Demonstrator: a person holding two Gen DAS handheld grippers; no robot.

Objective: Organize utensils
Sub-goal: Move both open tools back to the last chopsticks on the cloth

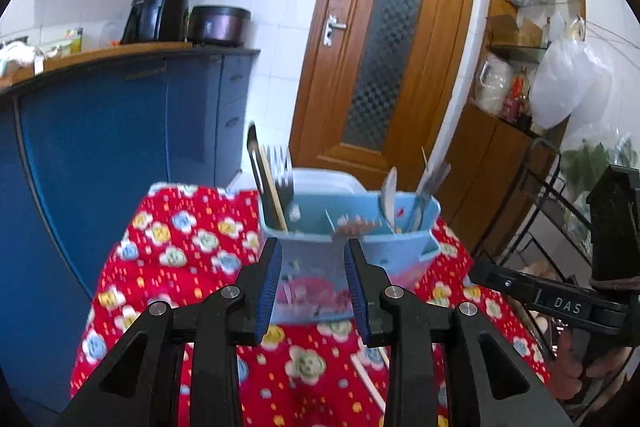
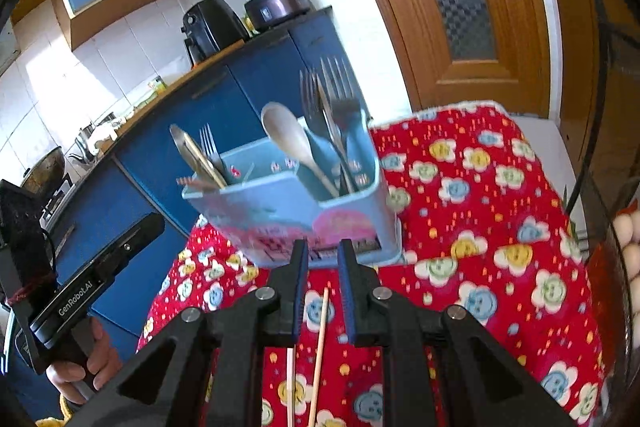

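Utensils still to sort are two chopsticks (image 2: 320, 343) lying on the red cloth (image 2: 480, 211) at the desk's near edge, just below the right hand-held gripper (image 2: 323, 255). The blue caddy (image 1: 344, 247) stands near the far edge, holding forks (image 2: 332, 99) and a wooden spoon (image 2: 288, 135). The right jaws stand narrowly parted and empty; the left hand-held gripper (image 1: 314, 255) is moderately open, empty. Best to pinch one stick mid-length, then lift it level.
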